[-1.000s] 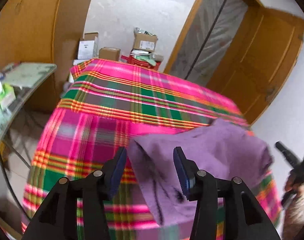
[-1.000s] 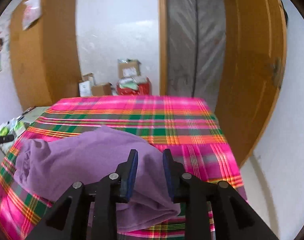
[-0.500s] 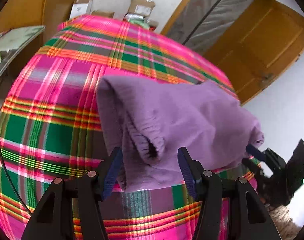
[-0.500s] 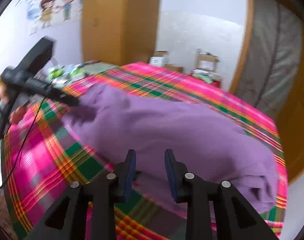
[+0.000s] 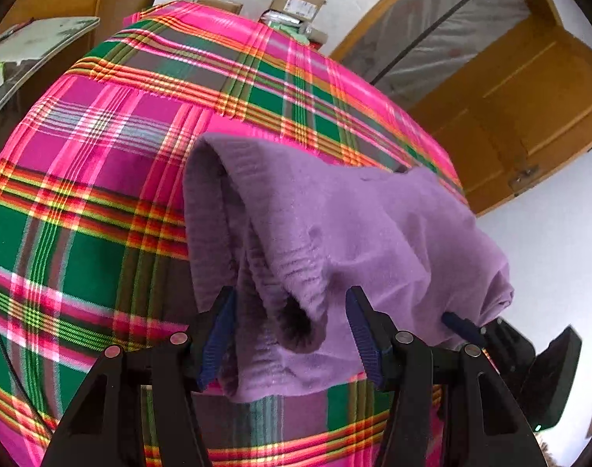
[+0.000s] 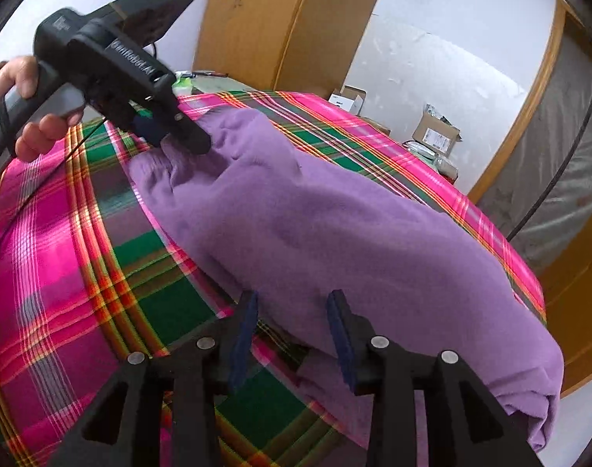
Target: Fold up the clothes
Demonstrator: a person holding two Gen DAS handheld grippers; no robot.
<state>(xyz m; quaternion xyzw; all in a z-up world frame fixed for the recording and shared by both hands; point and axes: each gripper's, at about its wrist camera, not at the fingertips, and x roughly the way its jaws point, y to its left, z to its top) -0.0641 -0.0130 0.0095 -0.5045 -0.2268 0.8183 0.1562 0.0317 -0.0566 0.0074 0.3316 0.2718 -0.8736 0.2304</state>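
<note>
A purple garment [image 5: 334,225] lies bunched in a long roll on the table under a pink and green plaid cloth [image 5: 101,179]. My left gripper [image 5: 290,294] stands open at the garment's left end, with a ribbed fold [image 5: 292,303] hanging between the fingers and no pad pressing on it. In the right wrist view, a hand holds the left gripper [image 6: 187,138], its tip on that same end of the garment [image 6: 334,225]. My right gripper [image 6: 292,295] is at the garment's near edge; its jaws are opening, and cloth lies between them unpressed. The right gripper [image 5: 467,327] also shows at the garment's right end.
Cardboard boxes [image 5: 296,0] sit on the floor past the table's far edge. A wooden door [image 5: 529,109] and a plastic-wrapped mattress [image 6: 560,179] are to the right. A glass-topped side table [image 5: 35,46] stands at the left, and a black cable [image 6: 35,186] crosses the plaid cloth.
The left gripper sank closer to the garment, and the ribbed fold now hangs between its fingers. The right gripper rolled and swung round to look along the garment, and its jaws widened.
</note>
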